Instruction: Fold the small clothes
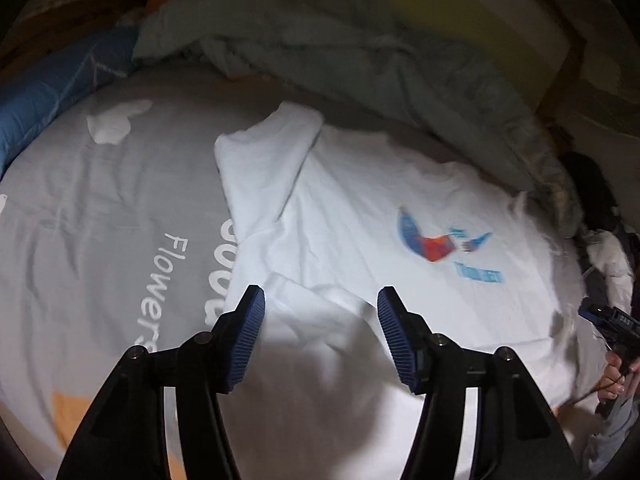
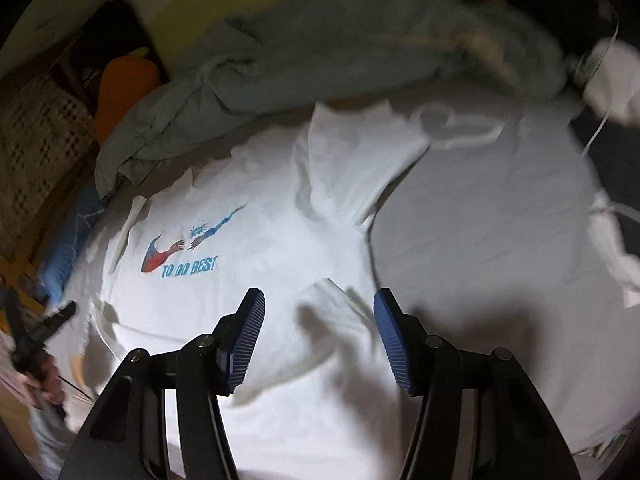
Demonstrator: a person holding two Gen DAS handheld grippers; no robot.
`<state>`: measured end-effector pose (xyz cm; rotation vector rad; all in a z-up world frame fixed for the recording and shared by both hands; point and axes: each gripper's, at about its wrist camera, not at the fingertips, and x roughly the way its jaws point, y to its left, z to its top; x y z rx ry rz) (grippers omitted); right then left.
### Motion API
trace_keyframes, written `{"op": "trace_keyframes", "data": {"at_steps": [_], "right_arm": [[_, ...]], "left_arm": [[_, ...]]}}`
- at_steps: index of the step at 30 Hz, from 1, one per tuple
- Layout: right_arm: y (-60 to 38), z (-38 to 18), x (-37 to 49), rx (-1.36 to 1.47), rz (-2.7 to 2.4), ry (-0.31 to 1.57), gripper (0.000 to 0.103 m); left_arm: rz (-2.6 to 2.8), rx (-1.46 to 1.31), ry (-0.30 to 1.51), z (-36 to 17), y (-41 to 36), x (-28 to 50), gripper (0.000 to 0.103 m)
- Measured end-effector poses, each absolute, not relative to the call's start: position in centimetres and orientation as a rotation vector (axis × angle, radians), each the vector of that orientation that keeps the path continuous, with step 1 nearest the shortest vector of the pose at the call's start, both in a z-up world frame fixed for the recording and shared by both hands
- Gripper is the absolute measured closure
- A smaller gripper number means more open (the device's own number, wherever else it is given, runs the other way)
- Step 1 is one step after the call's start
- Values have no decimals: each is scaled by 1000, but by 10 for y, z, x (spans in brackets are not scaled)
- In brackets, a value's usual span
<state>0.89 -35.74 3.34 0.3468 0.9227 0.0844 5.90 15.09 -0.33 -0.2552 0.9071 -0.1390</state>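
Observation:
A white t-shirt [image 1: 360, 208] with a blue and red print and the words "TO DO BEST" lies spread on the bed; it also shows in the right wrist view [image 2: 248, 248]. Both sleeves are folded in over its body. My left gripper [image 1: 320, 320] is open and empty, hovering just above one sleeve fold. My right gripper [image 2: 318, 320] is open and empty above the other sleeve fold [image 2: 332, 300]. Each gripper appears at the edge of the other's view, the right one [image 1: 604, 316] and the left one [image 2: 44, 328].
The grey bedsheet [image 1: 100, 220] with white lettering lies under the shirt. A crumpled grey-green duvet [image 1: 360, 52] is heaped behind it. A blue pillow [image 1: 48, 92] sits at the left. An orange cushion [image 2: 124, 88] and white cloths [image 2: 616, 80] lie around the bed's edges.

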Motion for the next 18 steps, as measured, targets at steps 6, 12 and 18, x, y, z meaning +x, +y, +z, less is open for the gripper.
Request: {"op": "trace_keyframes", "data": {"at_steps": [6, 12, 18], "right_arm": [[-330, -8, 38, 207, 85, 1058, 79], [-328, 17, 17, 120, 103, 873, 95], [-347, 51, 47, 201, 41, 768, 95]], "left_arm": [[-104, -138, 976, -30, 136, 77, 87], [-109, -145, 741, 10, 145, 60, 97], [-89, -150, 651, 42, 148, 87, 97]]}}
